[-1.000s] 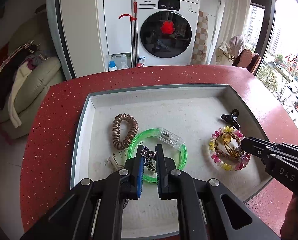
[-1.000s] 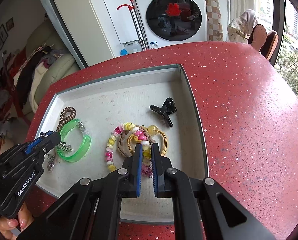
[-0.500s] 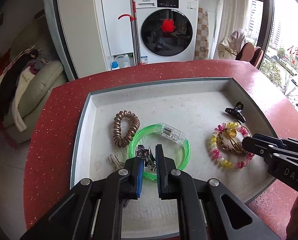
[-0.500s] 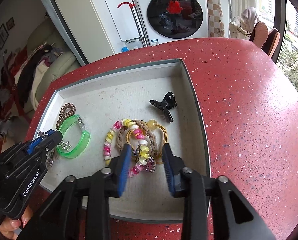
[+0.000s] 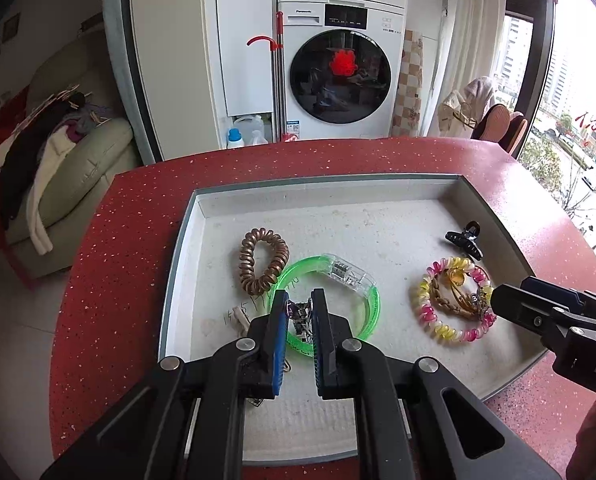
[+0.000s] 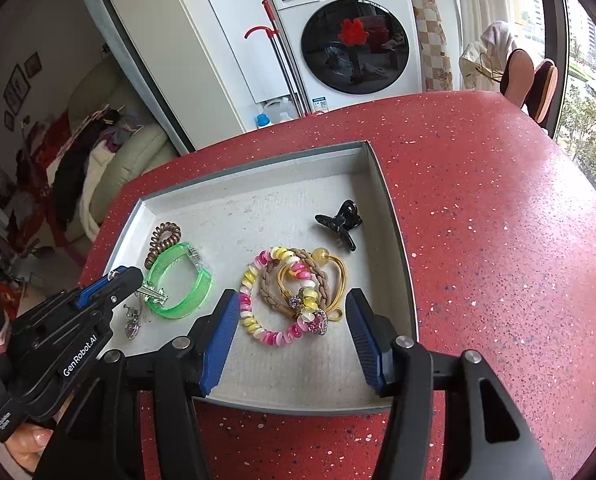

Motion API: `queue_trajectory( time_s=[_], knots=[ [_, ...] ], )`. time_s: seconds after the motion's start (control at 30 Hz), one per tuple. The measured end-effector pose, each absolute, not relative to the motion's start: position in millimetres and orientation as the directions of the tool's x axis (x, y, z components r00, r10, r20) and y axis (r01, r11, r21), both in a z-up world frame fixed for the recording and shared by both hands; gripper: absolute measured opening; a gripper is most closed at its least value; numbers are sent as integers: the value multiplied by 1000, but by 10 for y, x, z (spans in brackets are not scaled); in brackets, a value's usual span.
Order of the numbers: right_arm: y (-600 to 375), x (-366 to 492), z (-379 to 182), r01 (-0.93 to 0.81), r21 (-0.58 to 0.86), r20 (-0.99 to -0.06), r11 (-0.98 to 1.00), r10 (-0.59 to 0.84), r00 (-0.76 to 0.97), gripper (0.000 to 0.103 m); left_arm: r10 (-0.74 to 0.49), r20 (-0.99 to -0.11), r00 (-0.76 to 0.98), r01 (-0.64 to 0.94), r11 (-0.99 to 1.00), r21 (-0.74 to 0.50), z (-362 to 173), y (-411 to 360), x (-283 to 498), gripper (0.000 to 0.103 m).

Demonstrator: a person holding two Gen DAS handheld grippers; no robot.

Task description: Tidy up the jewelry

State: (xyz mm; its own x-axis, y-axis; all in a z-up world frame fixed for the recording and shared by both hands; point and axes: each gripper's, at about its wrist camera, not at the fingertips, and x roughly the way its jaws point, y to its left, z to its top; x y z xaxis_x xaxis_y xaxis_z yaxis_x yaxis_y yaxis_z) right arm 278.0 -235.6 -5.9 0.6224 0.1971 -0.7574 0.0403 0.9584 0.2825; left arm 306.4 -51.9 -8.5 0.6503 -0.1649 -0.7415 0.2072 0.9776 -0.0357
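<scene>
Evidently, in the left wrist view the left gripper (image 5: 298, 312) had its fingers narrow around a small silver charm (image 5: 298, 314), held just above the green bangle (image 5: 330, 304) in the grey tray (image 5: 494, 216) on the red worktop (image 5: 130, 240). A bronze coil hair tie (image 5: 264, 260) lay just beside the bangle, so the charm probably needed lifting straight up, clear of both, before being carried off.

From the right wrist view, the right gripper (image 6: 290, 332) stood with fingers wide, straddling the pile of pink-and-yellow coil tie (image 6: 274, 304), braided band (image 6: 298, 276) and heart pendant (image 6: 318, 320). Closing on one piece only, low and centred, seemed wise, as the pieces overlapped and looked likely to snag. A black claw clip (image 6: 340, 224) sat apart behind.
</scene>
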Motion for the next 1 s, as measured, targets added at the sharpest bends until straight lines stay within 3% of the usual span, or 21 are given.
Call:
queue_trajectory(
  time_s=[0.77, 0.8, 0.83, 0.87, 1.0],
  knots=[
    [-2427, 2636, 13, 46, 314, -731, 948, 210, 649, 59, -183, -749, 636, 188, 979, -79, -141, -432, 3095, 30],
    [-2431, 2636, 18, 48, 314, -731, 948, 209, 650, 59, -183, -747, 639, 188, 979, -79, -134, -429, 3092, 37],
    [-2436, 2632, 24, 48, 313, -730, 949, 207, 651, 59, -178, -745, 642, 184, 980, -76, -125, -426, 3086, 87],
    [-2442, 2624, 29, 49, 311, -730, 949, 206, 652, 59, -163, -738, 655, 166, 984, -69, -110, -414, 3066, 103],
    [-2448, 2611, 40, 50, 310, -730, 949, 204, 653, 59, -147, -699, 699, 166, 985, -42, -34, -431, 3017, 103]
  ],
)
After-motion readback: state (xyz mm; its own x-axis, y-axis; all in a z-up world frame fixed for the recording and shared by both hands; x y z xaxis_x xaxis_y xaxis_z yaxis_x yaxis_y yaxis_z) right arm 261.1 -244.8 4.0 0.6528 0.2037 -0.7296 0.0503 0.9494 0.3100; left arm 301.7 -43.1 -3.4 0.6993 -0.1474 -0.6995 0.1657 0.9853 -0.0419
